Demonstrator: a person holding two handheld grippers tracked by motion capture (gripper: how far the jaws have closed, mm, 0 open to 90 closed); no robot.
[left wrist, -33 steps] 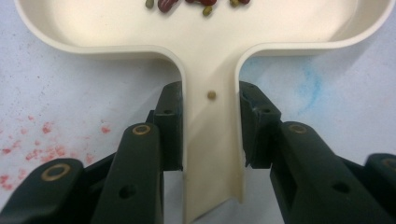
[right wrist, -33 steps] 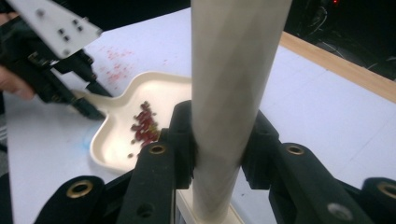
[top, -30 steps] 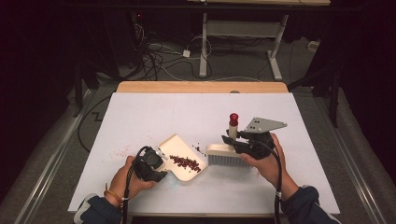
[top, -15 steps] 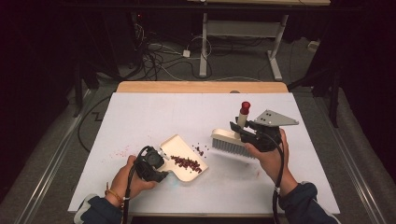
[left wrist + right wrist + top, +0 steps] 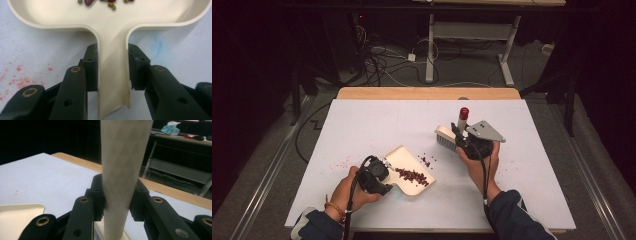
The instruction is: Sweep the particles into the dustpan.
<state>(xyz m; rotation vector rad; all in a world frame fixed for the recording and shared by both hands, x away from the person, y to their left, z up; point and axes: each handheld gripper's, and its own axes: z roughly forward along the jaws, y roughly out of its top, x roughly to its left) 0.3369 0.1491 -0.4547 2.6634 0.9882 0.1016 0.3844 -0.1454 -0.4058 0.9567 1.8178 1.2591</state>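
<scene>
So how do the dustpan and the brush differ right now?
The dustpan lies flat on the table with beans in it; the brush is held up with its red-capped handle upright. The left claw grips the dustpan's flat handle; the right claw grips the brush's round one. Both are cream plastic.

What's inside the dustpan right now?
A pile of dark red beans, with a few greenish ones, lies in the dustpan. A few more beans sit outside its open edge. The pan floor beneath the pile is covered.

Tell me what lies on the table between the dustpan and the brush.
In the high view, a few loose beans lie between the dustpan and the brush; otherwise bare white table.
</scene>
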